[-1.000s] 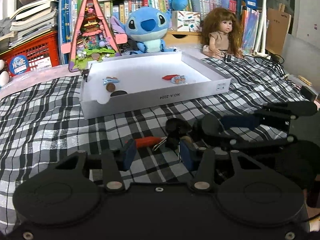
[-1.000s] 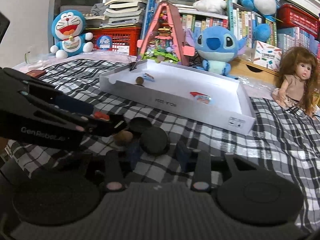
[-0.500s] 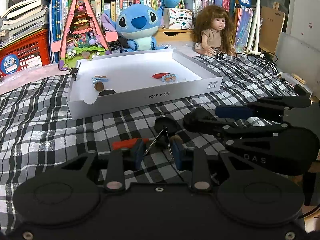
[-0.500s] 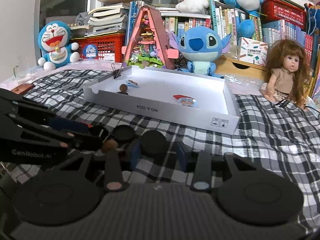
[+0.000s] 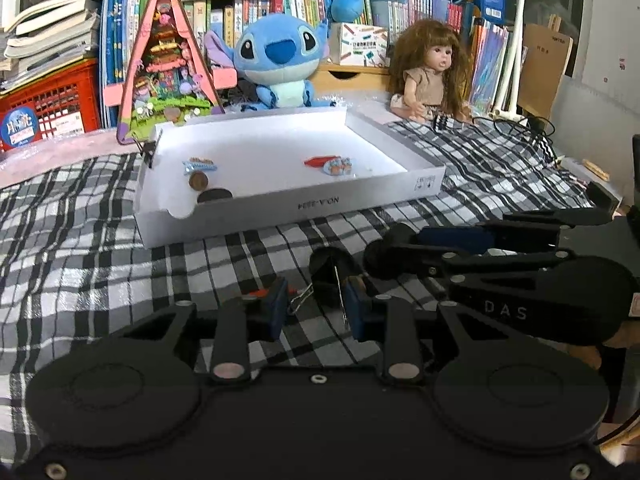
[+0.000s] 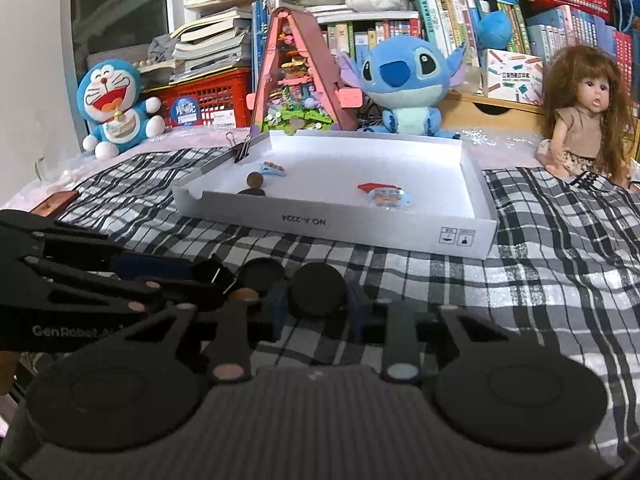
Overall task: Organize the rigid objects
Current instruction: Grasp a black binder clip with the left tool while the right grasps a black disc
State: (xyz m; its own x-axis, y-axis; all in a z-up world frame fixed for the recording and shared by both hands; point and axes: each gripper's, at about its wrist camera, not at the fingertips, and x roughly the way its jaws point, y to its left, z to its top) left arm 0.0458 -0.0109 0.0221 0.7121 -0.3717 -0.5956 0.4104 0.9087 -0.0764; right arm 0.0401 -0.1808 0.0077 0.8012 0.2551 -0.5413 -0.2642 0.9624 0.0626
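Observation:
A white tray [image 5: 360, 202] [image 6: 328, 224] on the checked cloth holds a brown disc [image 5: 199, 180], a black disc [image 5: 214, 195], a blue clip [image 5: 199, 165] and a red clip with a sticker [image 5: 332, 164]. My left gripper [image 5: 316, 310] is open low over the cloth, its jaws around a black binder clip [image 5: 332, 270]; a red object [image 5: 256, 293] lies by its left finger. My right gripper [image 6: 318, 308] is open with a black disc [image 6: 318, 294] between its pads. Another black disc [image 6: 262, 274] and a brown disc [image 6: 244, 295] lie beside it.
A Stitch plush [image 5: 280, 60], a doll [image 5: 432, 72], a pink triangular toy house [image 5: 168, 68] and a Doraemon plush [image 6: 116, 108] stand behind the tray before bookshelves. A binder clip [image 6: 240, 150] grips the tray's far left corner. Cables [image 5: 520, 132] lie at the right.
Both grippers have closed in on the small objects in front of the tray. The left gripper's jaws have narrowed around the binder clip, and the right gripper's jaws now flank a black disc.

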